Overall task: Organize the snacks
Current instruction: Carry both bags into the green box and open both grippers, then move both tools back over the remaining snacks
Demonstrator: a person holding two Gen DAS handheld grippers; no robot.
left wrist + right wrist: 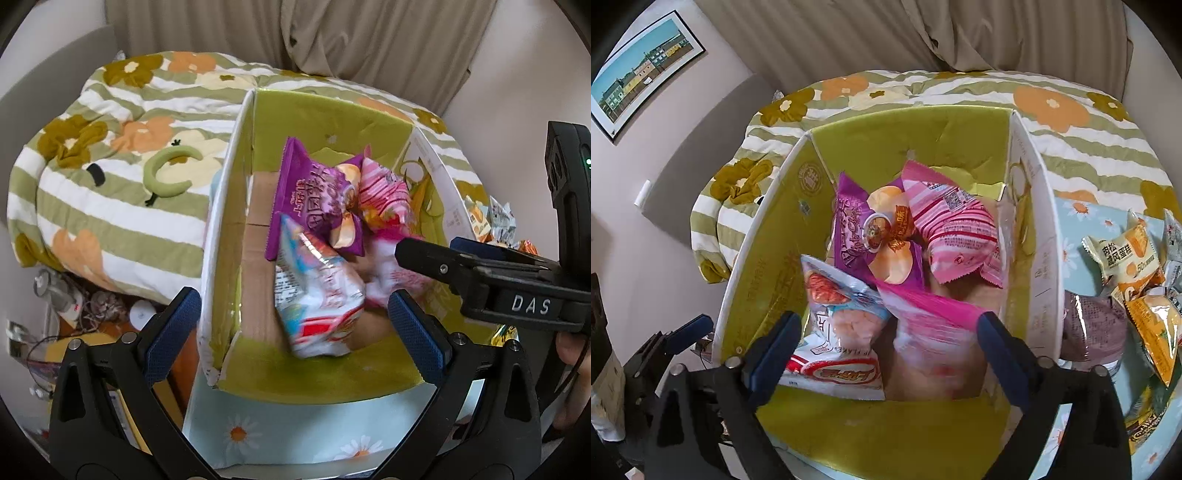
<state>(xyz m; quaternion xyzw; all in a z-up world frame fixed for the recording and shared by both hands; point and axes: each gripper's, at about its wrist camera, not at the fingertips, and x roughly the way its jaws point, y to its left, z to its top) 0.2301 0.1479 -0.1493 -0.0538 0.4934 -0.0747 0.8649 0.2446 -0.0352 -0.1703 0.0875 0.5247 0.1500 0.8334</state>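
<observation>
Our right gripper [888, 343] has its jaws spread wide and holds nothing; a blurred pink packet [934, 325] lies in the gap between them, low in the frame, looking freshly let go inside the green-lined box [886, 424]. Our left gripper [291, 325], jaws equally released, straddles the box's left wall in its own view. A purple chip bag [849, 236], a striped pink packet [956, 236] and a white-and-red bag [834, 354] already fill the box. More snacks [1134, 266] wait at right. We judge the loose heap could slide, or a jaw could snag that thin wall and tip the box.
</observation>
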